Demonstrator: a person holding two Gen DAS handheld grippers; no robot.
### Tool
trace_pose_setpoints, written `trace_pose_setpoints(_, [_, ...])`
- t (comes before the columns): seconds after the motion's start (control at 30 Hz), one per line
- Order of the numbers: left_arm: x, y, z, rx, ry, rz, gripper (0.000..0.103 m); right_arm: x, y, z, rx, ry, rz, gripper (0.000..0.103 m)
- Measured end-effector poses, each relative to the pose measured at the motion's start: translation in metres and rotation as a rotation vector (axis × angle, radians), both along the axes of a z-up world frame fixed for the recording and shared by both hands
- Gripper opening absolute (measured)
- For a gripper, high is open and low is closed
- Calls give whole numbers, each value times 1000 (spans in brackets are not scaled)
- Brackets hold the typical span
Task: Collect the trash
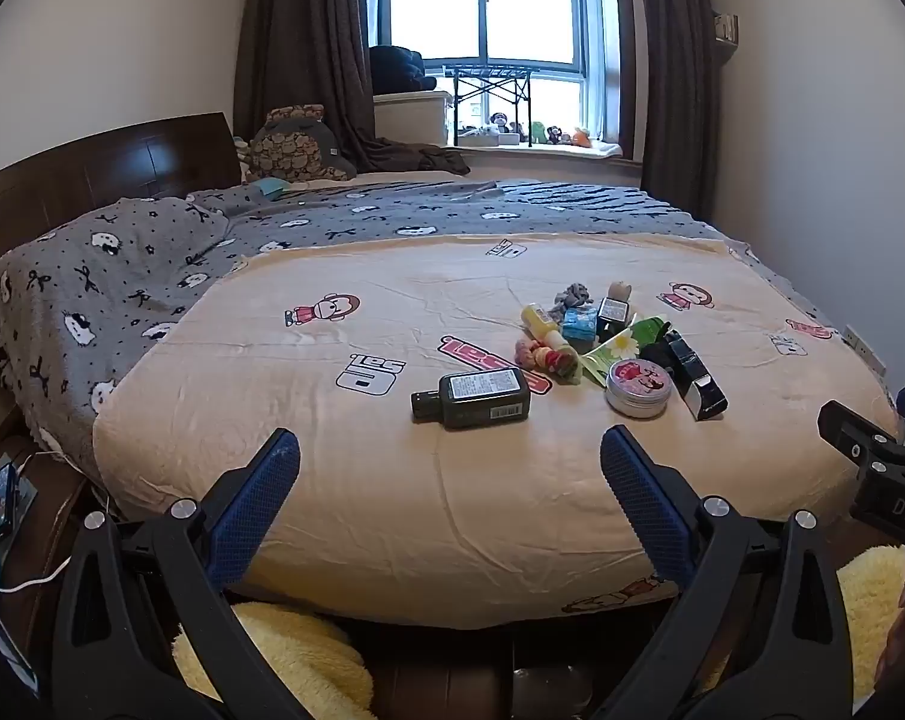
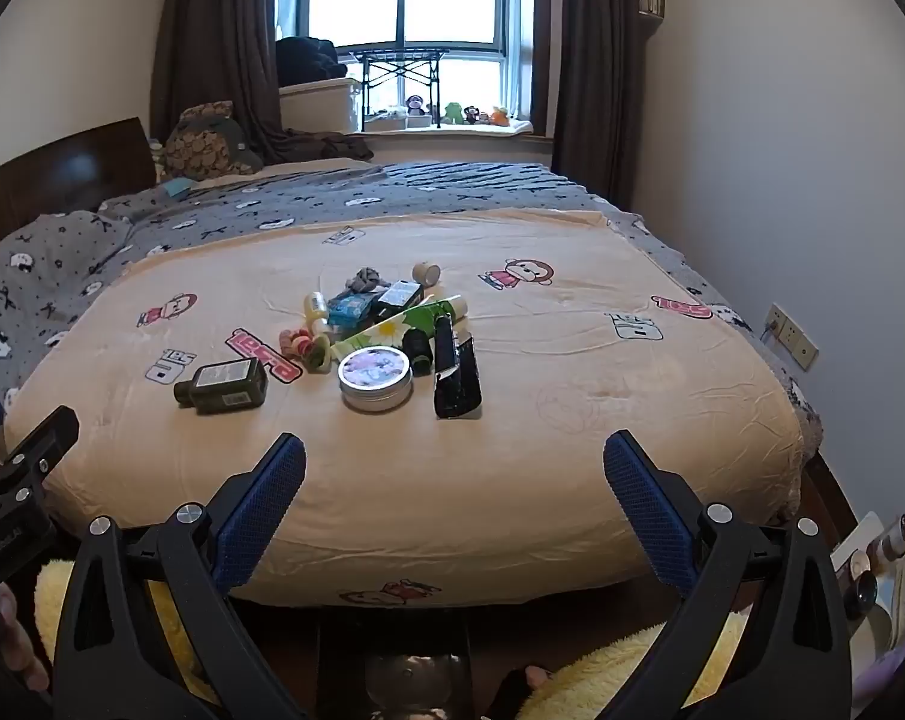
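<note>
Both tongs hang above the near edge of the cream cartoon-print bedspread (image 1: pixel 392 480), short of the litter. Left gripper (image 1: pixel 450 456) has its blue-padded jaws spread wide with nothing between them; right gripper (image 2: pixel 454 459) is just as wide and just as bare.

Taking the round silver tin with a pink printed lid (image 1: pixel 639 387) as the landmark: the dark green flat bottle with a white label (image 1: pixel 473 399) lies on its side left of the tin, apart from it. A glossy black oblong box (image 2: pixel 457 381) lies just right of the tin. Behind the tin is a huddle of small pieces touching one another (a green daisy-print tube (image 2: pixel 407 324), a blue packet (image 2: pixel 349 307), a yellow bottle (image 1: pixel 541 324), a pink and green hair tie (image 1: pixel 545 355), a grey scrap of cloth (image 2: pixel 365 279)). A grey patterned quilt (image 1: pixel 122 300) lies far behind it.
</note>
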State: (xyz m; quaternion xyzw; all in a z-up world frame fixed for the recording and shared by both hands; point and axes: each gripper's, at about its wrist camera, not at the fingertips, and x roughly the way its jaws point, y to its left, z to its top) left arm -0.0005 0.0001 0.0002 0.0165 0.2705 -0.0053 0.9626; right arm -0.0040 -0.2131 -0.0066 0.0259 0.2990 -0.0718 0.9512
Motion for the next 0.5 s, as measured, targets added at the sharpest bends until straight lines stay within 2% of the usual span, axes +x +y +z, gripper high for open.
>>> trace_pose_setpoints(0.5, [2, -1, -2, 4, 1, -4, 95, -2, 0, 1, 7, -1, 0, 100])
